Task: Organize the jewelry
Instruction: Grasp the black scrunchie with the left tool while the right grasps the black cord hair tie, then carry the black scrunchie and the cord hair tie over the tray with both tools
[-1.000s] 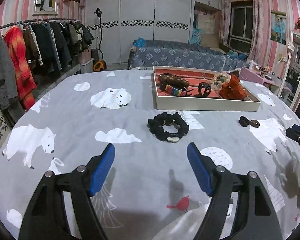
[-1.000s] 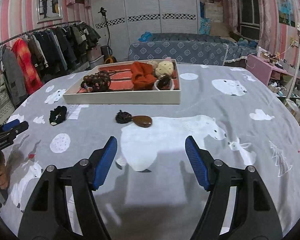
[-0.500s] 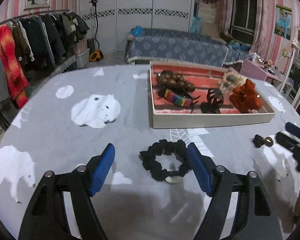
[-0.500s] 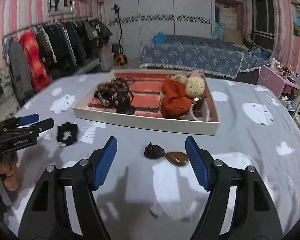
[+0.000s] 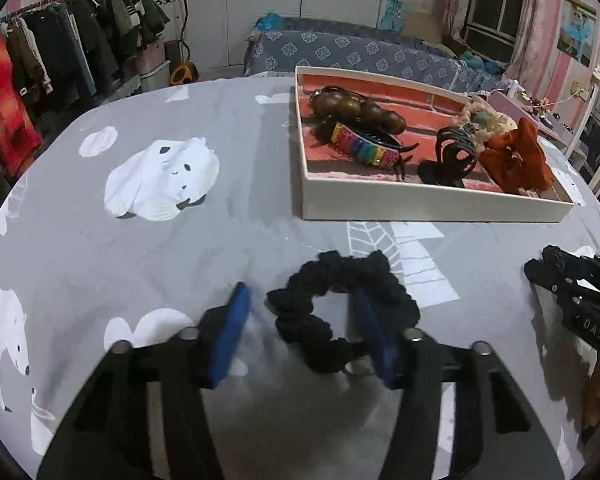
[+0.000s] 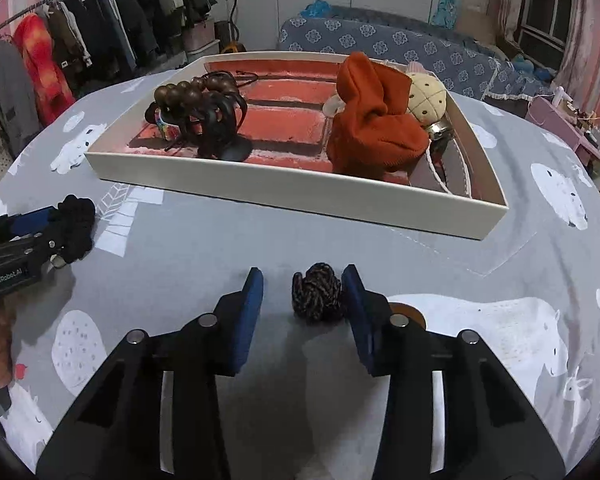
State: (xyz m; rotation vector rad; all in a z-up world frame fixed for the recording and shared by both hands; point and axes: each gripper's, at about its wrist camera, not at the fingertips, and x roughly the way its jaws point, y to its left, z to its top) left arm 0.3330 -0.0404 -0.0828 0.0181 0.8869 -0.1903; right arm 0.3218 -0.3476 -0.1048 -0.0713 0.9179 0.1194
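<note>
The black scrunchie lies on the grey bear-print cloth, and we see our left gripper, jaws just closing and half-narrowed, straddling its left side, one pad inside the ring, not yet pinching. Our right gripper has likewise been narrowing around the dark cord knot, its right pad touching. Behind stands the white tray, then coats and a bed.

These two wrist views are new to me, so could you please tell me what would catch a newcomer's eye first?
Probably the white tray with its red lining, far across the grey bear-print cloth, holding an orange scrunchie and dark wooden beads. Nearer, the left gripper, jaws just closing, straddles one side of a black scrunchie, while the right gripper, also closing, has a dark knotted cord between its blue pads.
</note>
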